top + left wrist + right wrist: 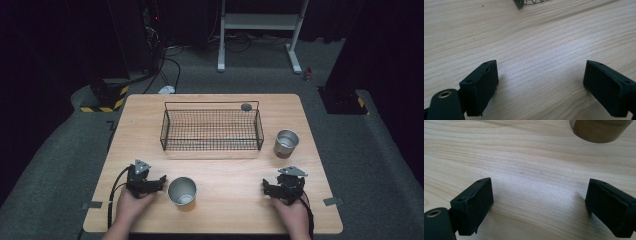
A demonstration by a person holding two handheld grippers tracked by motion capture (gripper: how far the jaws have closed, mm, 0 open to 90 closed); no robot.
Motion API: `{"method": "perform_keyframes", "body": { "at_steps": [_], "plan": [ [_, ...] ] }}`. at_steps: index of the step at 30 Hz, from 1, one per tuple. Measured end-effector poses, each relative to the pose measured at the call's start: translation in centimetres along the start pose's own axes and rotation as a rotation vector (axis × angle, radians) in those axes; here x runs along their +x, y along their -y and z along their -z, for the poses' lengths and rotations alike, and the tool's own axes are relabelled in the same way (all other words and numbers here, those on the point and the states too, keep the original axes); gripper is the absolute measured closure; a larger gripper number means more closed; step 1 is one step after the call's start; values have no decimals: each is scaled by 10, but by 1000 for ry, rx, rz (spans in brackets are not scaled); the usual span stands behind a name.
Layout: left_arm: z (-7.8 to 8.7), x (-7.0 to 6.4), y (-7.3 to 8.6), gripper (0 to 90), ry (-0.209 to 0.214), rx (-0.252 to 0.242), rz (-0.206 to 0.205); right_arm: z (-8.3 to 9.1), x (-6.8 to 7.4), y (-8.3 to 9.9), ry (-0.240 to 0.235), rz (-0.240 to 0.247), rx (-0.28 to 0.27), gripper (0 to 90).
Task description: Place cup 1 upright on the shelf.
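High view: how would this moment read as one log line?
left gripper: open, beside near steel cup | right gripper: open, empty | far steel cup: right of black wire basket | wooden table

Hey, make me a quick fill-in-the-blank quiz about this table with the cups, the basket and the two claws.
1. The wire basket holds ____ cups.
2. The number of metal cups on the table is ____.
3. The cup near the front edge stands beside the ____ claw.
4. The jaws of the right claw stand ____, with bare wood between them.

Missing words: no; two; left; open
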State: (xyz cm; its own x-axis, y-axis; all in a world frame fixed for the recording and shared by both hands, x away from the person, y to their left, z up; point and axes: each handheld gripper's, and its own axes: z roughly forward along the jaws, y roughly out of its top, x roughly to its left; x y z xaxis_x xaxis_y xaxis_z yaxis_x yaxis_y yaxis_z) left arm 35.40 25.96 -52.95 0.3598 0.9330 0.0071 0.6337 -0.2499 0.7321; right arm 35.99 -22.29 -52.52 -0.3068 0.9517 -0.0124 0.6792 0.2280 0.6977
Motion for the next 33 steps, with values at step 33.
{"method": "perform_keyframes", "body": {
  "at_steps": [33],
  "plan": [
    [5, 3, -1, 143, 9, 0, 0, -1, 0, -1, -4, 2, 0, 78]
  ]
}}
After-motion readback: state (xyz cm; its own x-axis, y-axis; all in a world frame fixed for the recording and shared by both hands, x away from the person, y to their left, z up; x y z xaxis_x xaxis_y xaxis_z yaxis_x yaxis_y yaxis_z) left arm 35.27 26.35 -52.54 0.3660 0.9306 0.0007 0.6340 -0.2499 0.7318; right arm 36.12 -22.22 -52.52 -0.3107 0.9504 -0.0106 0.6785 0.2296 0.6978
